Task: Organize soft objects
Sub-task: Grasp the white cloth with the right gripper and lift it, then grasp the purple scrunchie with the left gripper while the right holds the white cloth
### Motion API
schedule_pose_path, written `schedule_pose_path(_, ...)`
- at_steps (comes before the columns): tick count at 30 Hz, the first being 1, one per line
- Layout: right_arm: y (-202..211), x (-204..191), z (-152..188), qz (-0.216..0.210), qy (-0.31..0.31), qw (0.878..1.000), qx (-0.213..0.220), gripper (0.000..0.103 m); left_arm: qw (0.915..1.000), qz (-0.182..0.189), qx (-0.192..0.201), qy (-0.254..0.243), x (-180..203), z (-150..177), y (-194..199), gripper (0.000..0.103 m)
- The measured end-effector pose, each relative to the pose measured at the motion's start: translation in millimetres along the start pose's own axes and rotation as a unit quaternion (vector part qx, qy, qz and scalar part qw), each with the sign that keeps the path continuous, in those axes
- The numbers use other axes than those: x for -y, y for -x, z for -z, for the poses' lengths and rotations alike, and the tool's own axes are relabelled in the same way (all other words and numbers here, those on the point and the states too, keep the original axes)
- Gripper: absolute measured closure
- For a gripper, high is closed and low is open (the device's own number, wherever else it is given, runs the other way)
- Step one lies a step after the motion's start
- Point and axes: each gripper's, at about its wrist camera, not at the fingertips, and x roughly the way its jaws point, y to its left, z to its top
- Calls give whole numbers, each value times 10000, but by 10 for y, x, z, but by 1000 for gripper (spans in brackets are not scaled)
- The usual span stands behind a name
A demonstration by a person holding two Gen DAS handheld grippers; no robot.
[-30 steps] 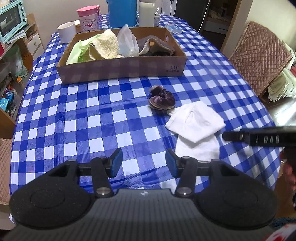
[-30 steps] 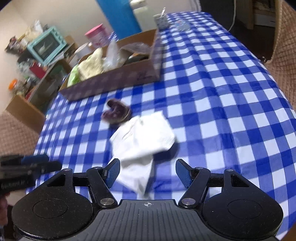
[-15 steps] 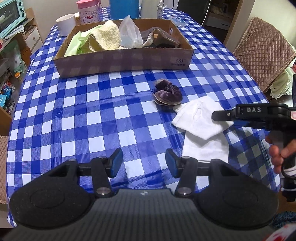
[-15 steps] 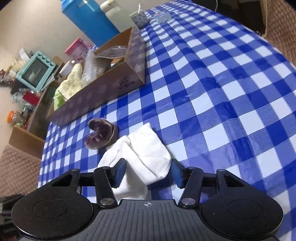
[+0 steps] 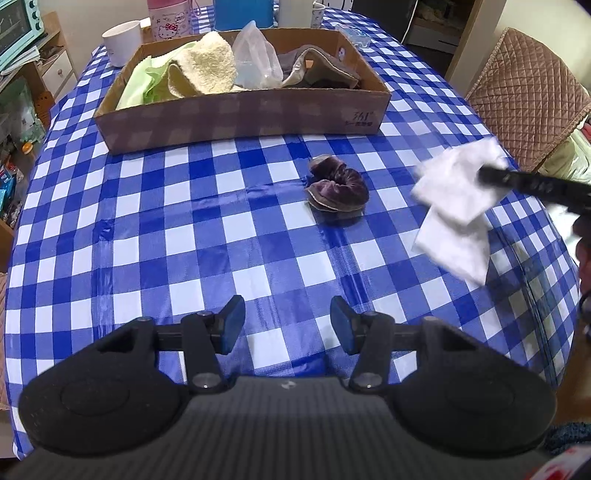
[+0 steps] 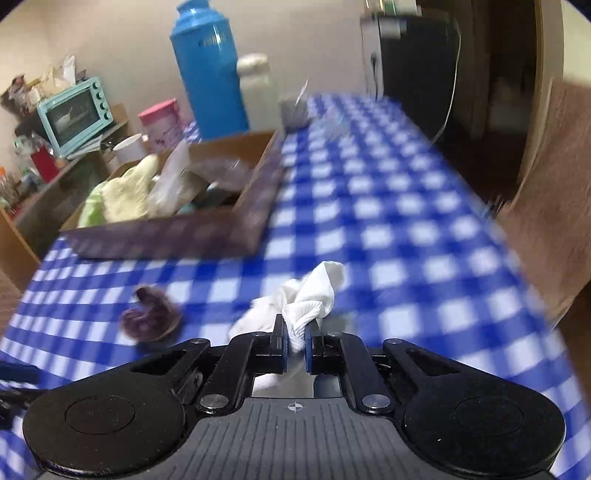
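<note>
The right gripper (image 6: 294, 341) has its blue pads pinched tight on a bunched fold of the white cloth (image 6: 308, 301), which hangs lifted off the checked tablecloth (image 6: 388, 236); in the left wrist view that cloth (image 5: 456, 206) dangles right of the purple scrunchie (image 5: 338, 188), well apart from it. The left gripper (image 5: 287, 324) hovers with its fingers spread wide and nothing between them, on the near side of the scrunchie over bare tablecloth (image 5: 147, 221).

Taking the cardboard box (image 5: 243, 118) as the landmark: the scrunchie lies just in front of its front wall, toward the right corner, with open cloth all along that wall. Inside the box sit a cream towel (image 5: 208, 70), a green cloth (image 5: 142, 85), a clear plastic bag (image 5: 255, 61) and a grey-brown fabric piece (image 5: 317, 70). Behind the box stand a white mug (image 5: 122, 40), a pink container (image 5: 166, 18) and a blue flask (image 6: 208, 72). Right of the box, past the table edge, is a quilted chair (image 5: 524, 96).
</note>
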Motion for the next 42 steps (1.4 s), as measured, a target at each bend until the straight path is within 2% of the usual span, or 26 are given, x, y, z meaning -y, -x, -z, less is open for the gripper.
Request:
schedule_pose_path(4, 112, -116, 126, 243, 975, 9949, -10, 94, 10000, 59, -22, -66, 33, -17, -33, 55)
schedule_pose_path(10, 118, -482, 624, -72, 2252, 9725, -591, 94, 9998, 121, -16, -169, 93, -38, -50, 55)
schedule_pose_path(13, 67, -574, 752, -91, 2581, 9632, -744, 94, 9997, 125, -27, -219, 106, -39, -54, 55)
schedule_pose_path(16, 17, -543, 780, -135, 2405, 9664, -897, 93, 9996, 138, -33, -231, 107, -33, -54, 55)
schedule_pose_path(18, -14, -504, 758, -224, 2206, 9700, -1001, 85, 9996, 138, -41, -240, 109, -27, -57, 55)
schedule_pose_path(20, -19, -473, 739, -486, 1929, 9739, -1091, 57, 9996, 140, -48, -245, 112, -22, -60, 55)
schedule_pose_path(22, -8, -511, 726, -623, 1847, 9747, -1098, 46, 9996, 150, -48, -244, 119, -20, -58, 55)
schedule_pose_path(28, -45, -591, 776, -464, 2064, 9718, -1038, 46, 9996, 149, -40, -246, 121, -16, -48, 55)
schedule_pose_path(31, -90, -601, 790, -352, 2336, 9662, -1034, 46, 9996, 150, -55, -241, 122, -12, -53, 55)
schedule_pose_path(36, -89, -576, 802, -344, 2328, 9666, -1011, 48, 9995, 189, -71, -253, 144, -2, -67, 55)
schedule_pose_path(42, -77, -460, 741, -184, 2107, 9727, -959, 80, 9993, 248, -76, -287, 167, 4, -88, 55)
